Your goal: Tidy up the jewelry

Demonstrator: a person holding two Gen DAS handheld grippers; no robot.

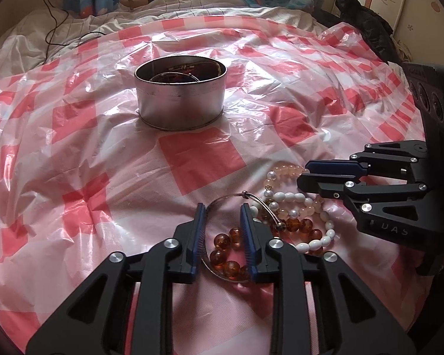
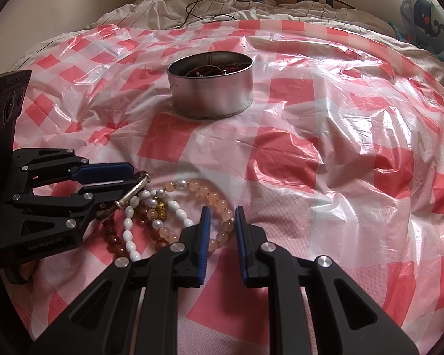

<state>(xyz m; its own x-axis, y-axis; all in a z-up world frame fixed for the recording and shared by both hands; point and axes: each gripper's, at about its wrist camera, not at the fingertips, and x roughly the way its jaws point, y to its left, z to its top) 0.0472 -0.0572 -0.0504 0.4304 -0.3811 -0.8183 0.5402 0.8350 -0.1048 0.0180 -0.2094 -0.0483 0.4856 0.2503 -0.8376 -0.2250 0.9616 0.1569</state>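
Observation:
A heap of bracelets lies on the checked plastic sheet: amber beads [image 1: 225, 261], white oval beads [image 1: 313, 244], pale pink beads [image 1: 284, 168] and a thin silver bangle [image 1: 222, 199]. My left gripper [image 1: 222, 210] is open and points down over the heap, with the bangle's arc and some amber beads lying between its pads, not pinched. My right gripper [image 2: 222, 216] is open by a narrow gap, its tips over the pink beads [image 2: 204, 190], and I see no pinch. Each gripper shows in the other's view: left gripper [image 2: 128, 182], right gripper [image 1: 304, 174]. A round metal tin [image 1: 180, 103] further back holds dark jewelry.
The red-and-white plastic sheet [image 2: 325, 148] covers a soft, wrinkled bed. White bedding with a black cable [image 1: 53, 29] lies behind it. A dark object [image 1: 367, 26] sits at the far right edge. Patterned blue fabric [image 2: 429, 29] hangs at the back.

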